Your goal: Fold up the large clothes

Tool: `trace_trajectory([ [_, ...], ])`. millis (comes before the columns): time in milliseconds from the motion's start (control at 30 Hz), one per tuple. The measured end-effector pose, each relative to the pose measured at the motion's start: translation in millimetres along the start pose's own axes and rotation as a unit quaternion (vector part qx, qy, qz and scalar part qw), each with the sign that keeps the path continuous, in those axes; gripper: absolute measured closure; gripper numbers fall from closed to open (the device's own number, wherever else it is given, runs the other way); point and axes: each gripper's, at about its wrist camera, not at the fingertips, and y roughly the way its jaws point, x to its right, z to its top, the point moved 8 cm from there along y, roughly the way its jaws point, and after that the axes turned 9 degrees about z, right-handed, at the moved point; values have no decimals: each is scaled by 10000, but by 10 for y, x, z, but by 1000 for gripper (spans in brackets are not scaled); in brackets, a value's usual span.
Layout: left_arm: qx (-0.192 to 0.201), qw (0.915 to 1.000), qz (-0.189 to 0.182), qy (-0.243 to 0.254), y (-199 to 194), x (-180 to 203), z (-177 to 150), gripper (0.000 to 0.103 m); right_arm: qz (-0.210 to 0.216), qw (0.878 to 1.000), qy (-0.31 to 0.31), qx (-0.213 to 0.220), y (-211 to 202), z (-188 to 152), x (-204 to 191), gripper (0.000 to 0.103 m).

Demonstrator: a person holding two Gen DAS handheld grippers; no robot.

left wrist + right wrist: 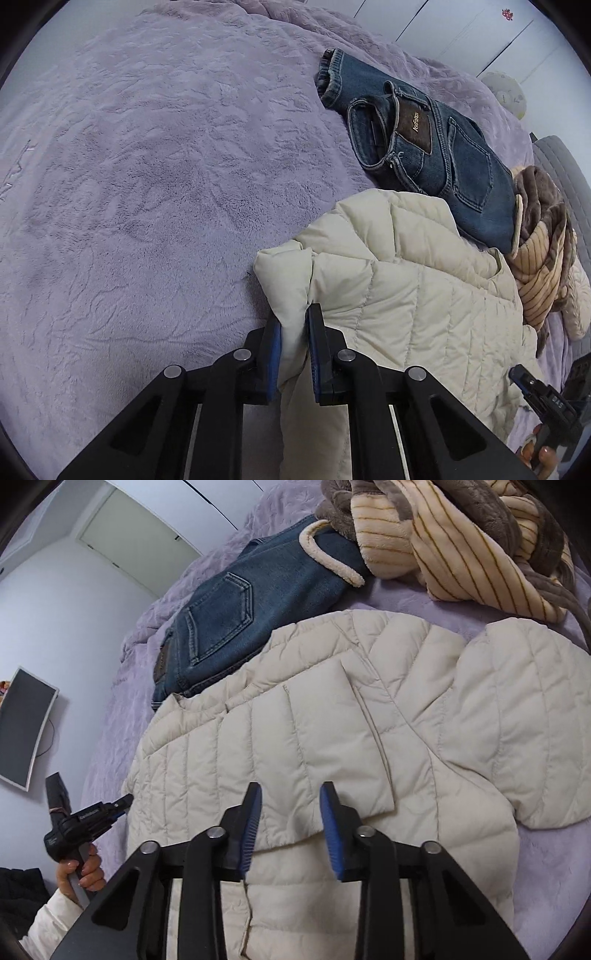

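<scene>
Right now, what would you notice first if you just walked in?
The puffy cream jacket spread on the purple blanket, one edge pinched in the left hand-held gripper. Behind it lie folded jeans, with a striped brown robe heaped beside them.

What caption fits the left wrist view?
Left gripper pinches a cream jacket edge on a lilac blanket, jeans beyond.

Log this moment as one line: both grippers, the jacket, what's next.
left gripper: shut on cream puffer jacket edge | right gripper: open above jacket, nothing held | jeans: folded, beside | next: probably fold over
</scene>
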Motion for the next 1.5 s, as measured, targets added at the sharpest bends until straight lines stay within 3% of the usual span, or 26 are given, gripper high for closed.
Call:
trace_trajectory([
  [67,70,9999,105,56,-86,-13,-4,90,-311,9990,170,-262,185,-38,189,84],
  [133,222,9993,257,144,-221,-44,-13,90,-275,9976,456,-453,304,-118,349,91],
  [367,493,9954,739,371,-605,-47,-197,90,55,9981,489,-374,151,-151,345,91],
  [433,515,9948,770,422,-681,44,-315,89,145,9982,485,-334,33,-171,331,86],
  [667,390,9912,853,933,-739,587,-827,86,285,9964,710,-367,-340,-407,383,86],
  [700,356,9909,842,990,-736,668,-897,76,292,9959,767,-380,-389,-458,411,85],
  [733,332,9907,834,1019,-734,741,-965,38,314,9953,832,-384,-438,-507,444,84],
  [767,368,9903,862,1026,-746,814,-1024,7,335,9946,900,-386,-486,-556,480,83],
  [800,454,9894,888,1058,-767,887,-1074,5,340,9940,963,-389,-527,-597,525,80],
  [900,308,9878,850,1268,-732,1115,-1257,5,361,9917,1176,-380,-667,-717,674,70],
  [1067,153,9843,857,1538,-658,1476,-1493,4,372,9886,1435,-259,-905,-779,952,68],
  [1133,120,9827,865,1634,-627,1636,-1554,4,309,9885,1469,-174,-999,-763,1062,47],
  [1233,42,9805,878,1755,-555,1866,-1636,4,266,9866,1606,70,-1182,-707,1296,31],
  [1300,-13,9809,686,1817,-532,2041,-1696,4,280,9832,1780,277,-1313,-658,1483,22],
  [1400,-200,9833,157,1802,-517,2300,-1792,4,229,9785,1980,532,-1499,-581,1742,22],
  [1500,-242,9822,81,1863,-499,2475,-1850,4,145,9751,2099,703,-1641,-529,1963,22],
])
